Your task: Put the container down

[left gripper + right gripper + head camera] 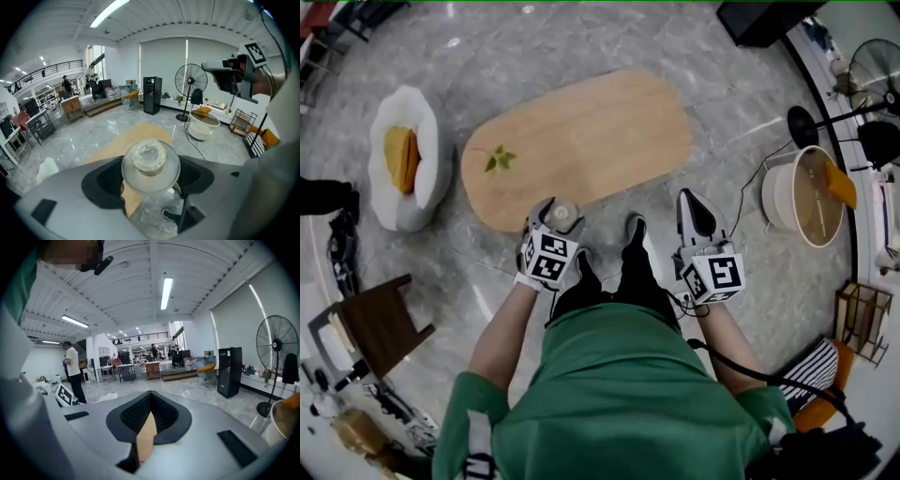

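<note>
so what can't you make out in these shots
- What the container in the left tool holds: the left gripper view shows only hazy clear plastic, and in the head view it is too small.
- The container's base: left gripper view, hidden under its own top and the tool.
- What the green thing on the table is: head view, too small.

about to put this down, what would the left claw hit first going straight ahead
Likely nothing near: the left claw, shut on the clear container, points roughly level, passing above the wooden table; depth is unclear.
</note>
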Tool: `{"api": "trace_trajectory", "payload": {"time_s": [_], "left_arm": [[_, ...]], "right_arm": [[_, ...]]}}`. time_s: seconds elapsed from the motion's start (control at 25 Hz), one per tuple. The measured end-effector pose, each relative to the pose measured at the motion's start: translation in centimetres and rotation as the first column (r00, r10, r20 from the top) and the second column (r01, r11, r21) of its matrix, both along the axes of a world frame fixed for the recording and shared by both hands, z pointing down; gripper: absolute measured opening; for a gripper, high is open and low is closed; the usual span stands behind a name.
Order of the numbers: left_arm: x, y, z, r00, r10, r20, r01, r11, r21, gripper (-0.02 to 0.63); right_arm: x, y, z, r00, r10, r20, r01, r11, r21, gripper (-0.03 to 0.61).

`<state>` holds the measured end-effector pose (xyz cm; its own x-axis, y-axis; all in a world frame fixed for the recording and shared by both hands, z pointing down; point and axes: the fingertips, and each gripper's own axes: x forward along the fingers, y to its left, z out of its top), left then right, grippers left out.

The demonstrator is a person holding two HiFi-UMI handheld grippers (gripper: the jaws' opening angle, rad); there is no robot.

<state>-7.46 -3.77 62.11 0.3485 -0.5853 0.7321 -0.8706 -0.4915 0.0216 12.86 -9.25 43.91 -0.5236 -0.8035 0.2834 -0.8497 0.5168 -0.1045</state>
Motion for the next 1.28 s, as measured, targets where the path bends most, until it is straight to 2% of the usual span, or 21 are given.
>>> {"api": "trace_trajectory", "payload": {"time_s": [0.36, 0.68, 1.12, 1.28], "left_arm": [[2.7, -6.9, 1.4, 0.992, -0.118, 0.043, 0.119, 0.993, -0.027, 0.345], [4.0, -12.4, 3.2, 0.976, -0.206, 0.074, 0.208, 0.978, -0.017, 0.345], [3.9, -17.1, 6.3, 0.957, -0.275, 0.095, 0.279, 0.96, -0.033, 0.345], [3.2, -18.4, 8.4, 0.961, -0.258, 0.096, 0.263, 0.964, -0.046, 0.345]], "right_arm": [[1.8, -9.1, 3.7, 0.989, -0.149, -0.001, 0.148, 0.987, -0.063, 0.014], [2.3, -15.5, 5.3, 0.96, -0.28, 0.017, 0.28, 0.959, -0.032, 0.014], [1.8, -19.4, 8.1, 0.928, -0.373, 0.004, 0.373, 0.927, -0.036, 0.014], [1.1, -19.8, 10.4, 0.928, -0.372, -0.011, 0.371, 0.927, -0.06, 0.014]]}}
